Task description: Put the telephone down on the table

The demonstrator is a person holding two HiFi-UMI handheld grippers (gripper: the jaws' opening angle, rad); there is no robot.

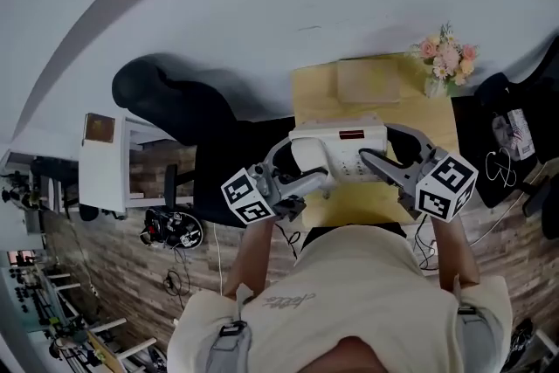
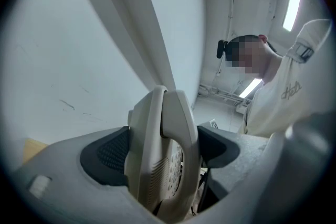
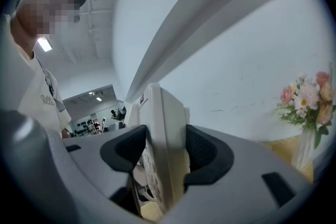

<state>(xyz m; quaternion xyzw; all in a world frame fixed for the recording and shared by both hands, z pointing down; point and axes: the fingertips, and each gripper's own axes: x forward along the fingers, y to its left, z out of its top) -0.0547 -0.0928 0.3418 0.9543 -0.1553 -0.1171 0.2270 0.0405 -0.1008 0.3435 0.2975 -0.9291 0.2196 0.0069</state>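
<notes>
Pinches the cream plastic desk telephone (image 1: 341, 148) from both ends: left gripper (image 1: 301, 173) jaws clamped over handset (image 2: 181, 128) and body together, right gripper (image 1: 377, 160) jaws clamped on the keypad side, keeping the handset seated. Holds it over the yellow wooden surface (image 1: 314, 96), probably just clear, though hard to judge from above. Leaves flat tan cardboard box (image 1: 367, 80) and pink-flower vase (image 1: 447, 57) beyond, away from the landing spot.

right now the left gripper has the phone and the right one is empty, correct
Not quite. The right gripper is not empty: the right gripper view shows its fingers shut on the phone too. The left gripper does have the phone.
</notes>
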